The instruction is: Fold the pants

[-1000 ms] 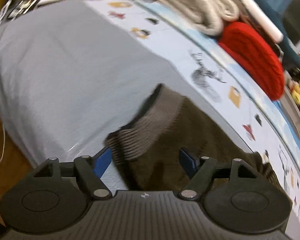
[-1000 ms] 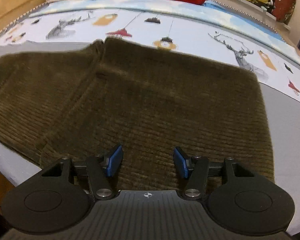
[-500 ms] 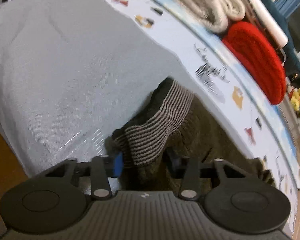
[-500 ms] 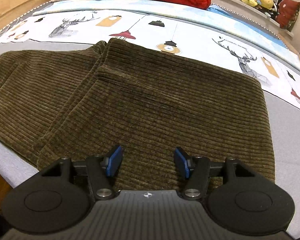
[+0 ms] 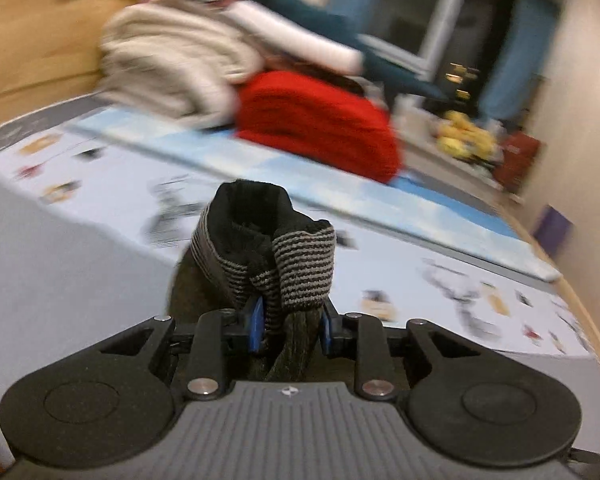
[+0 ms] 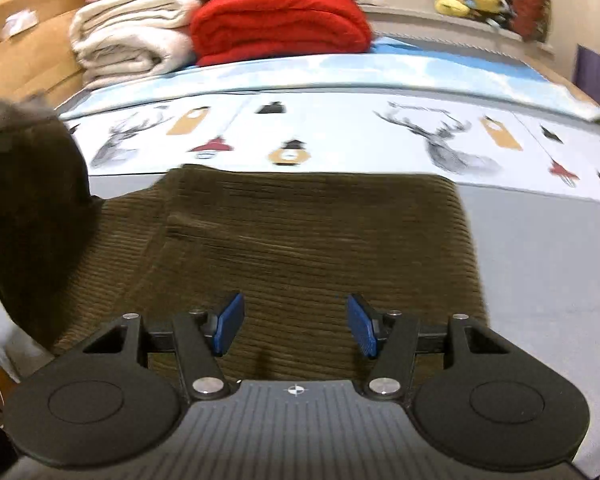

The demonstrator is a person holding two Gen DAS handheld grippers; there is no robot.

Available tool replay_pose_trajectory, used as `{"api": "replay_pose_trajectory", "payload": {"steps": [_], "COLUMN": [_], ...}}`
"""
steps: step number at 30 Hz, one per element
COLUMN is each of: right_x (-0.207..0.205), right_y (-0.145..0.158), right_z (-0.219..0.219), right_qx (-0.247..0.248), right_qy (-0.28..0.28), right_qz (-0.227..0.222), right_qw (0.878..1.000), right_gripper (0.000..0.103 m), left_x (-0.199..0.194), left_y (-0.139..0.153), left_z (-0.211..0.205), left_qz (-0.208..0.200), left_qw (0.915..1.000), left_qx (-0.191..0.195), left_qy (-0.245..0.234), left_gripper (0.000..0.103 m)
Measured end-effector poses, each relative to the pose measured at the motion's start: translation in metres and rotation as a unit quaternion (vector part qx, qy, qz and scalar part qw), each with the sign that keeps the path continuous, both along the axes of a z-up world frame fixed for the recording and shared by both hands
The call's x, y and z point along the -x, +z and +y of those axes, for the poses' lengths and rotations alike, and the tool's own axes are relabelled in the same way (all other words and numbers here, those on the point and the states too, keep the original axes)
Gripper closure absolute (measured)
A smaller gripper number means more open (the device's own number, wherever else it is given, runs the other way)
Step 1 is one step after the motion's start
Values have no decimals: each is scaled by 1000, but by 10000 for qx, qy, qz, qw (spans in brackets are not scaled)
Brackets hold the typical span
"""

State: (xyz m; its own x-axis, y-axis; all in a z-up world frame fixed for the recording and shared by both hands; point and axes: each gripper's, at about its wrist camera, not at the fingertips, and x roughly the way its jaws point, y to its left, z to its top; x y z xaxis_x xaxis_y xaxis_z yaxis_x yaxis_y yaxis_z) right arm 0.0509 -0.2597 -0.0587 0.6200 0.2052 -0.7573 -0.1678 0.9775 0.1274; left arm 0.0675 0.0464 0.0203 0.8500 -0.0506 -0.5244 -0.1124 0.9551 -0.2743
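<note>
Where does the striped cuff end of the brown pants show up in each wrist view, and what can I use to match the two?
Left wrist: striped cuff, centre, bunched between the closing left gripper pads, lifted off the bed.
Right wrist: far left edge, a dark raised blur; stripes not discernible.
Shared landmark: red folded blanket at the back.

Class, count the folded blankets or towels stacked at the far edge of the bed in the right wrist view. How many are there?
2. The cream blanket lies on the left, the red blanket right beside it. Flat items rest on top of both; more may be hidden behind.
</note>
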Motion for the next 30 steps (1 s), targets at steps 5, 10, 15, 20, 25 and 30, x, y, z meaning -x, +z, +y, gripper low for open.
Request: {"api": "replay_pose_trajectory", "payload": {"steps": [5,10,15,20,25,30], "right_x": [-5,-4,2,10,6,-13], "right_y": [-7,-18,-26,-26,-22,-47], "right_z": [-48,-87,-119,-140,-126,-87], "right_qx": [-217,-374,-602,-1365,-2108,-1776], "right_qy": [-608,-1241,-1801,-2250,-1805,-1392], "right_qz": [30,129,237,137,-36,661], "right_qw": [9979,9915,9815,9647,9607,9720], "right_gripper": [44,45,44,43,23,15], "left_x": [-10,-20,-29,-57,-76,-77], "left_y": [9,-13,-13,-27,-57,-77], "left_z": [-113,-202,-201,-154,-107,-73], "left_qz": [-232,368,166,586,1358,1876], "left_qw": [9892,9595,9615,9844,9855,9773], "left_qx": [-53,-190,198,358,292,262], "left_qy": [-1445,-2786,-2734,-1621,-971,-952], "left_gripper": [74,49,27,33,46,46]}}
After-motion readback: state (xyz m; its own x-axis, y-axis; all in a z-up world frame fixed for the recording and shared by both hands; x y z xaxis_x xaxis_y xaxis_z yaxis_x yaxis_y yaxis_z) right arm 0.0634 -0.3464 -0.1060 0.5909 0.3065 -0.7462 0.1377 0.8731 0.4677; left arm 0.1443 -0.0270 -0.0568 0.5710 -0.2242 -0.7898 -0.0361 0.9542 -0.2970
